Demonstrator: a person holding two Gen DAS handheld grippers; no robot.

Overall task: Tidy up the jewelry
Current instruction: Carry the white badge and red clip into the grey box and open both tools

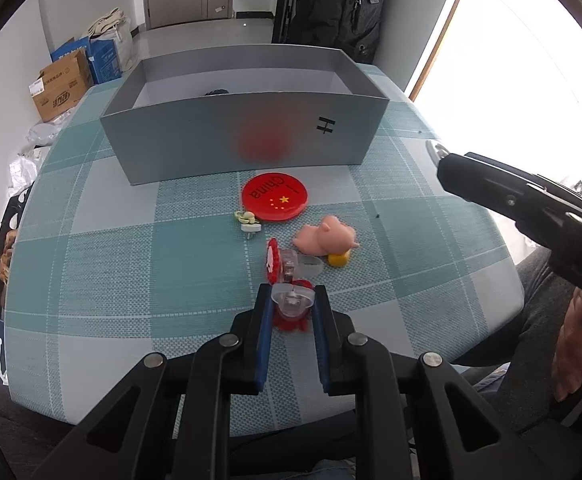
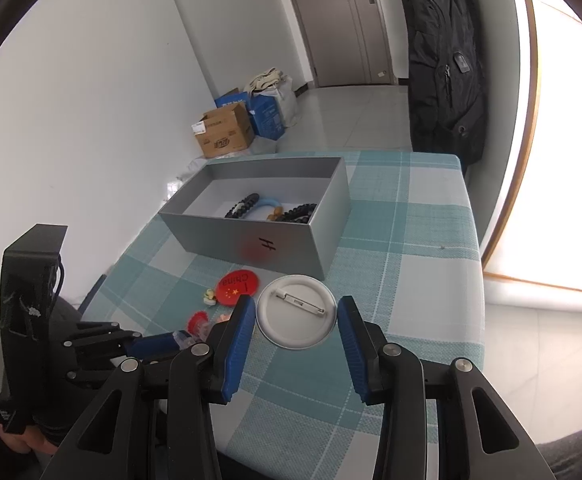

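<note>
- Left wrist view: the left tool pinches a clear plastic ring with a red ornament between its blue pads, low over the checked teal surface, near the front edge.
- Just beyond it lie a second red-and-clear plastic ring, a pink pig figure on a yellow base, a small yellow-green trinket and a round red "China" badge, all still outside the open grey cardboard box.
- Right wrist view: the right tool holds a round white pin badge, back side up, between its blue pads; both pads sit at the badge's rim, so it looks gripped and lifted off the surface.
- Inside the box, black bead bracelets, a light-blue ring-shaped piece and an amber-coloured bead already lie at the bottom.
- Judging by this, the sorting is roughly midway: some pieces are boxed, two are in the tools, and four remain loose on the surface.
</note>
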